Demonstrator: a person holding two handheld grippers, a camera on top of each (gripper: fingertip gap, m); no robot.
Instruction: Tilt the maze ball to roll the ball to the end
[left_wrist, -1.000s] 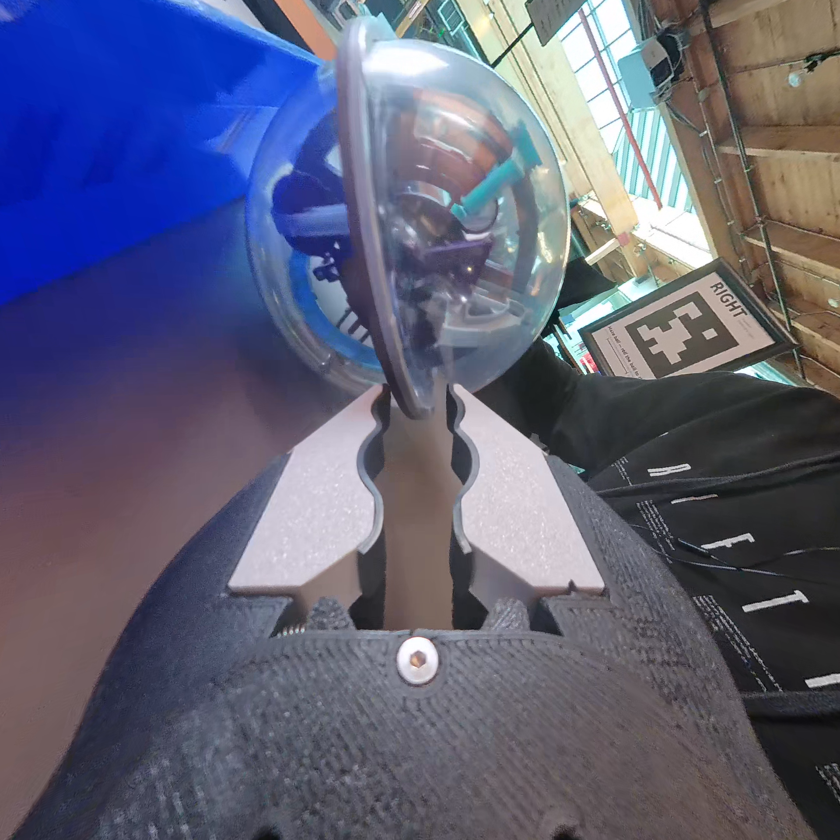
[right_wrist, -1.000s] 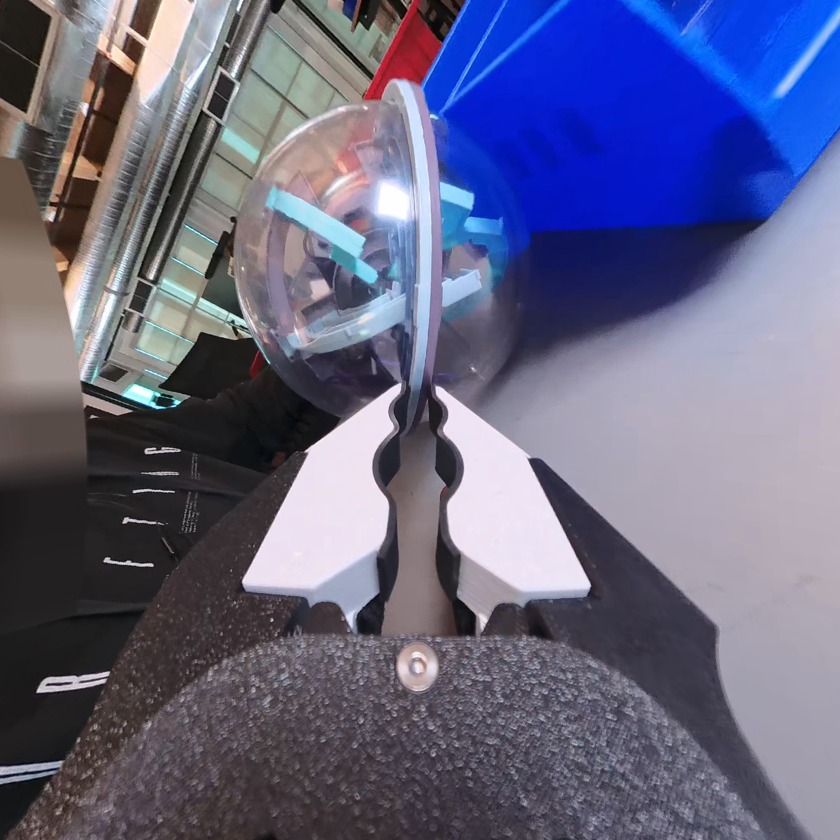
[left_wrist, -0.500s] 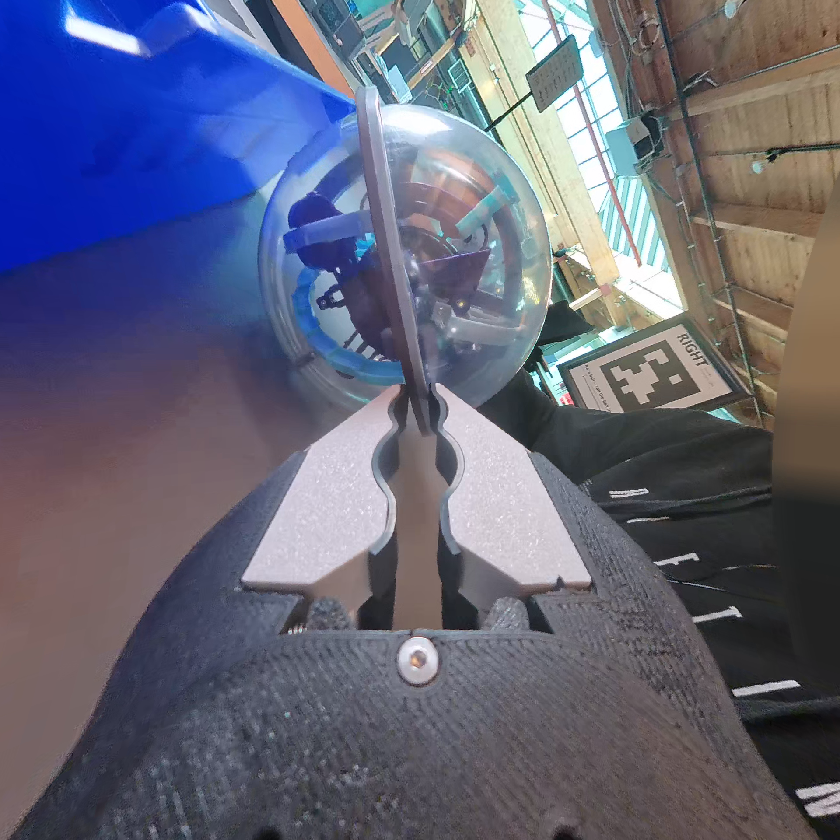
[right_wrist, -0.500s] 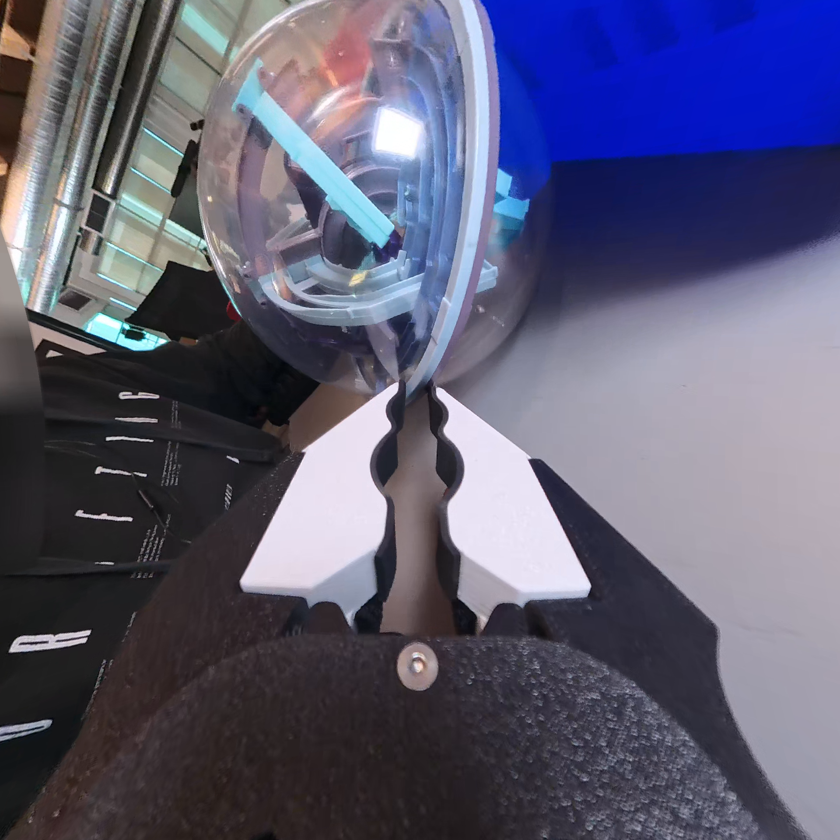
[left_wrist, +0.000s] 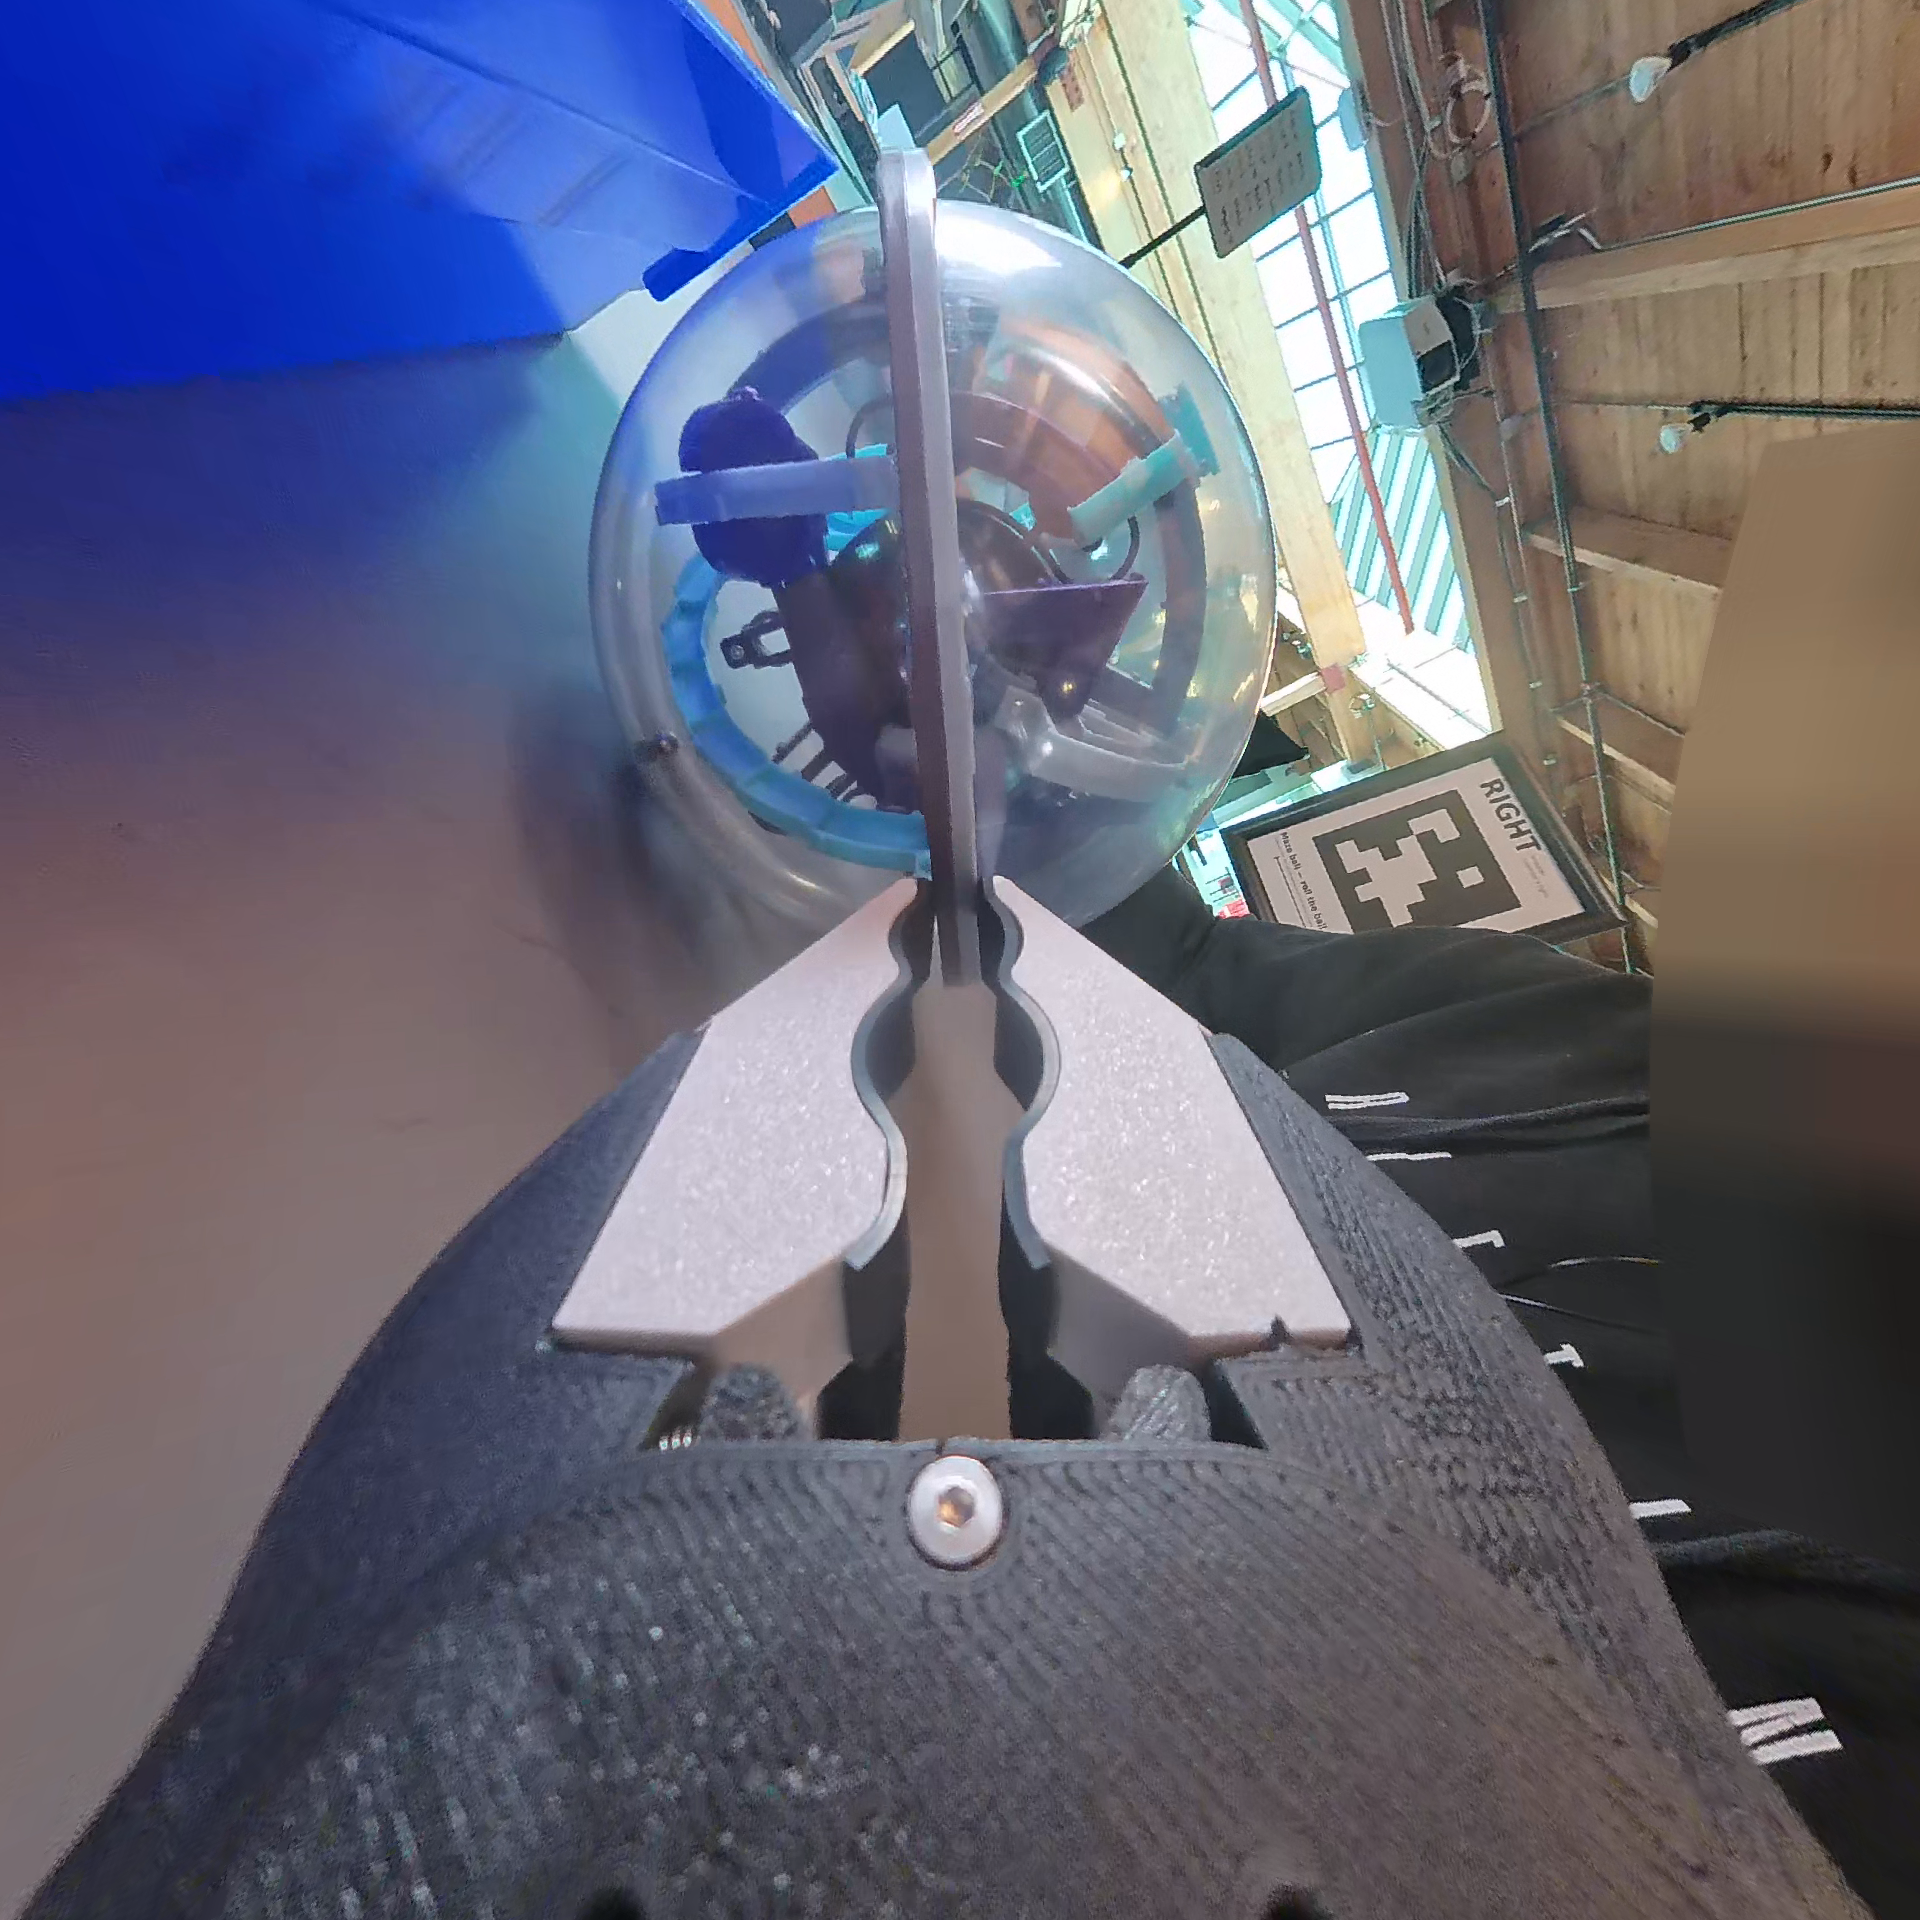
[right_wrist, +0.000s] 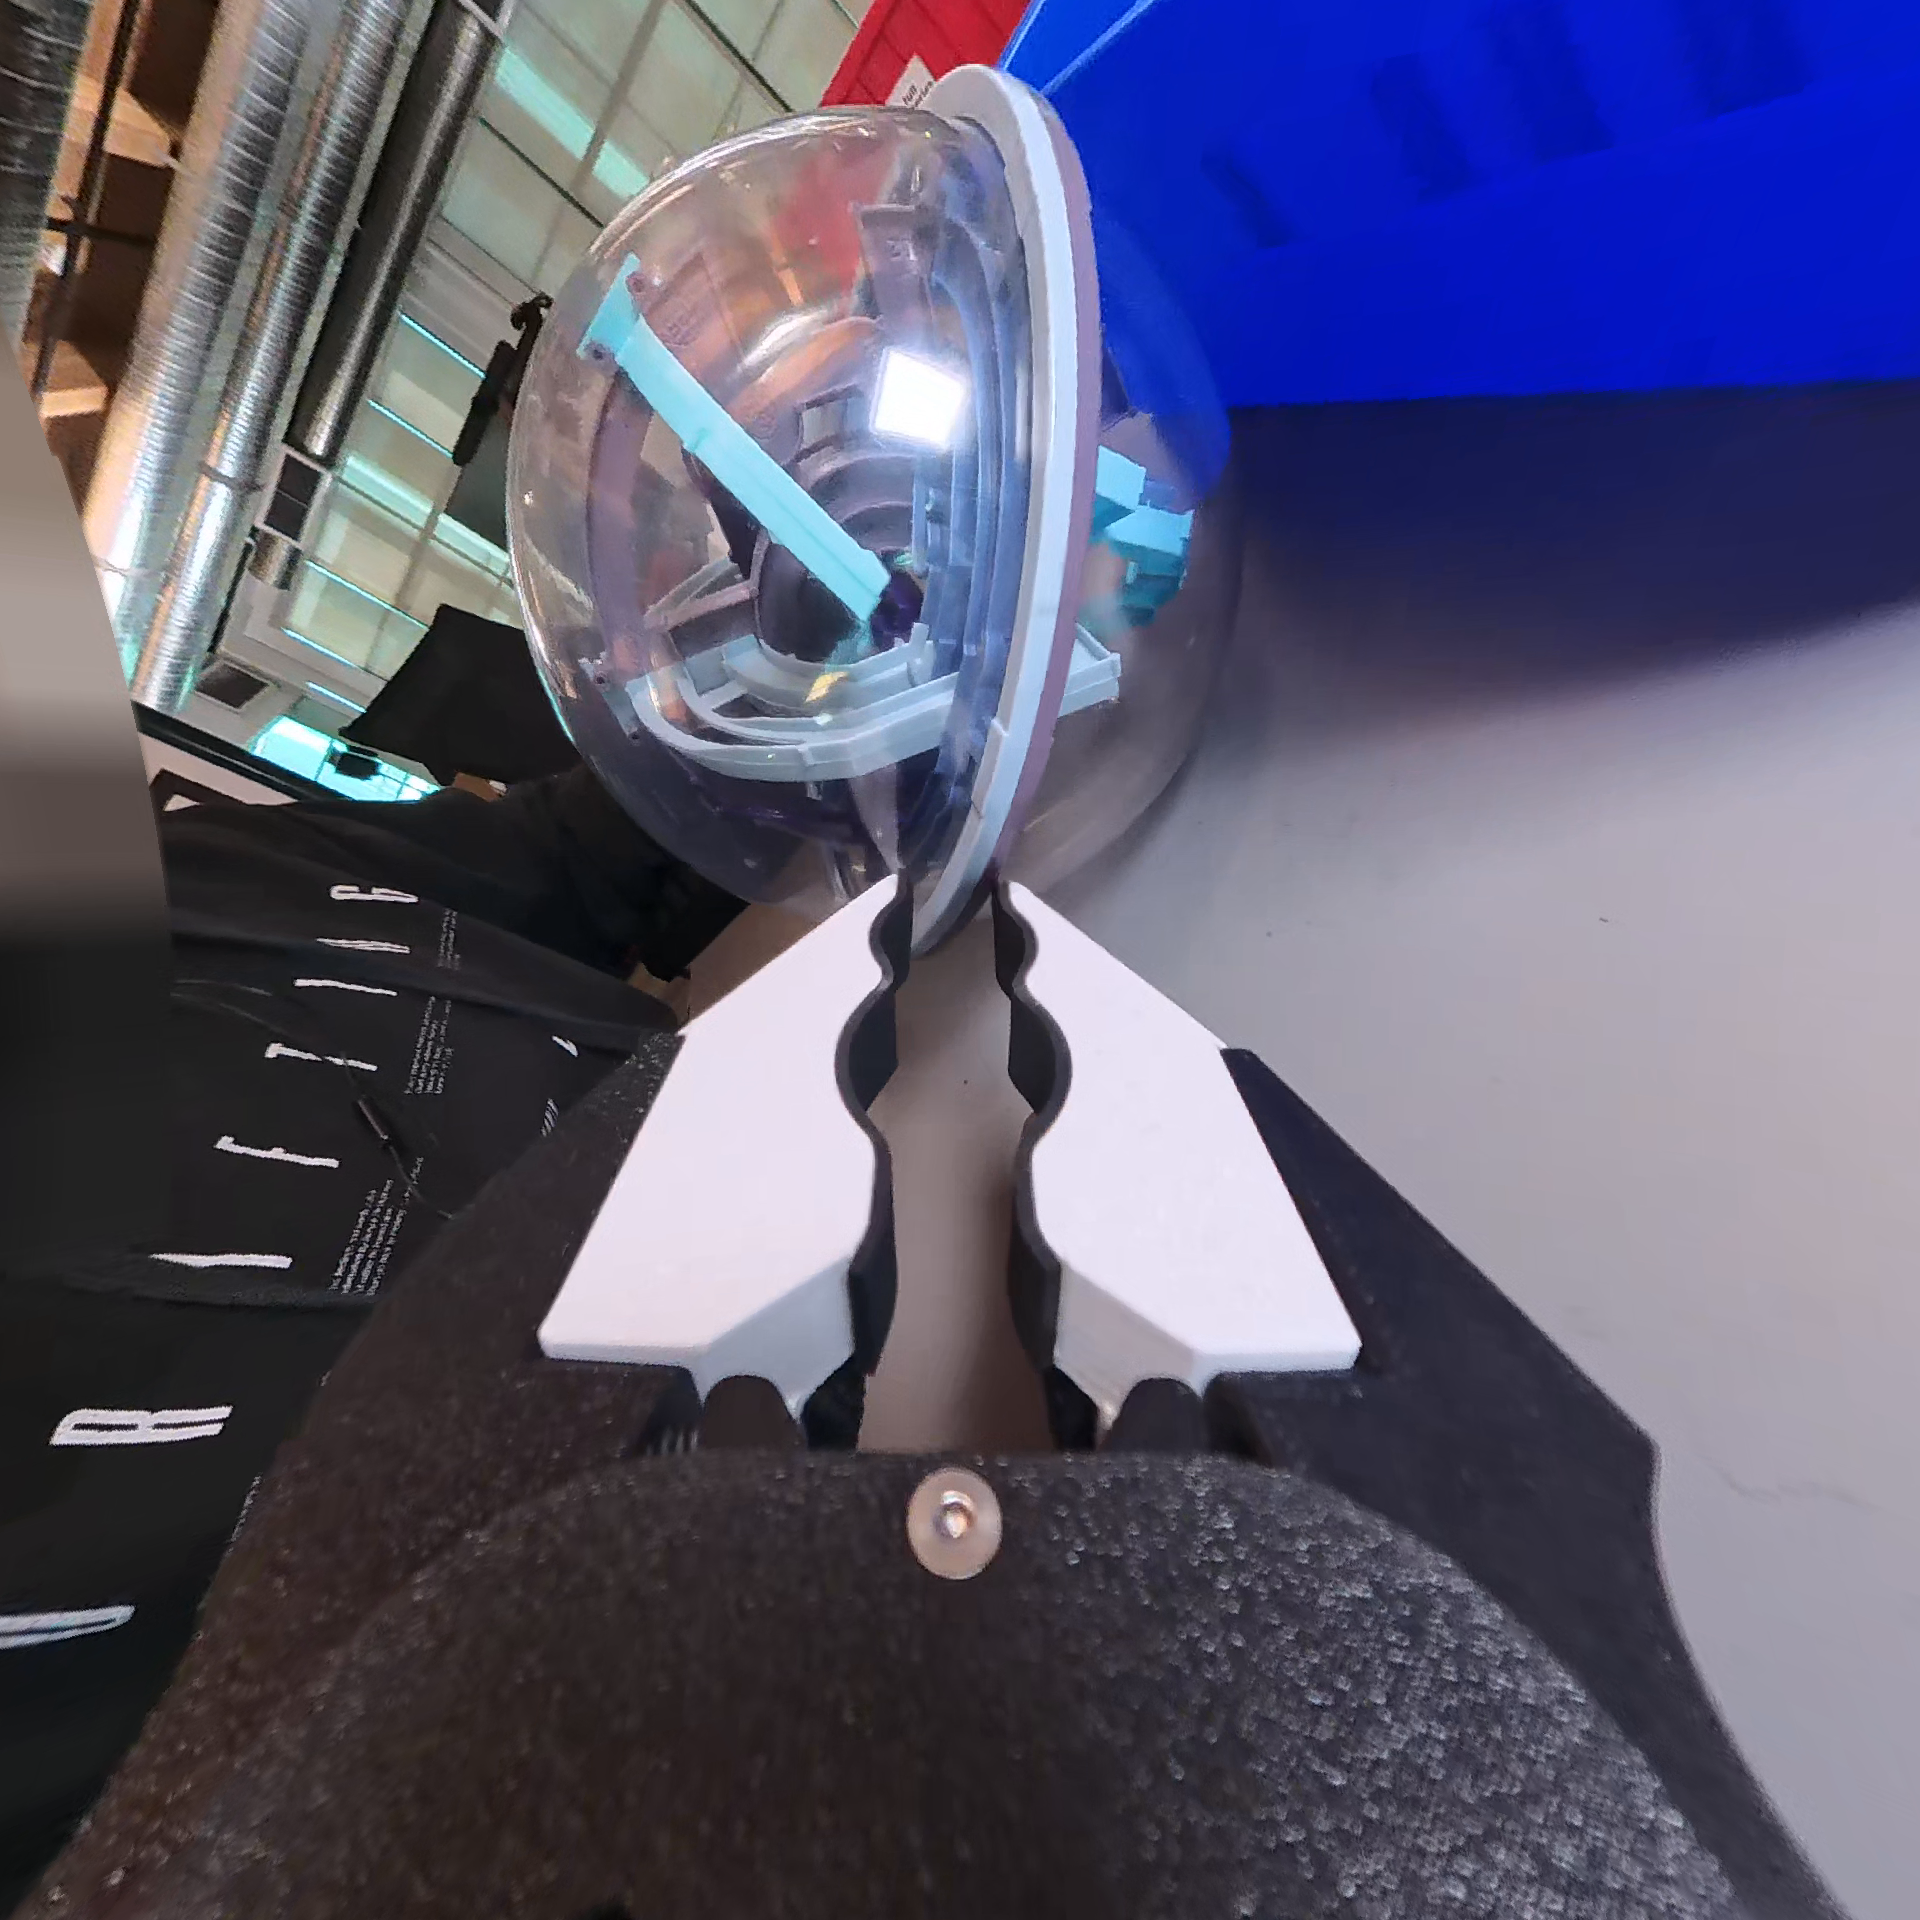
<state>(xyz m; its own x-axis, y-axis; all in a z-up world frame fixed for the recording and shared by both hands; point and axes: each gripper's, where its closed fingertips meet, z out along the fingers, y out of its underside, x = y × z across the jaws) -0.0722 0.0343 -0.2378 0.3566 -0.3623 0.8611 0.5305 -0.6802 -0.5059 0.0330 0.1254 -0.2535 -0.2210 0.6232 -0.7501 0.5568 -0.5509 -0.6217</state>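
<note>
The left gripper (left_wrist: 954, 914) is pinching the flat rim (left_wrist: 920, 499) that rings the maze ball (left_wrist: 1091, 540), its fingers (left_wrist: 790, 1132) closed to a narrow slit with the rim's edge clamped between the tips. The right gripper (right_wrist: 948, 914) is gripping the same rim (right_wrist: 1044, 436) on the ball (right_wrist: 790, 488) from the other side, its fingers (right_wrist: 748, 1132) drawn nearly together, with the rim's edge wedged against the left tip. The ball is sitting between the two grippers, close over the grey table (right_wrist: 1558, 1039) and just beside a blue bin (right_wrist: 1507, 208); whether it is touching the table cannot be told. In the left view the rim is standing almost upright; in the right view it is leaning to the right. Inside the clear shell, teal, grey, purple and orange tracks are showing. A person's black sleeve (left_wrist: 1455, 1039) is lying behind the ball.
</note>
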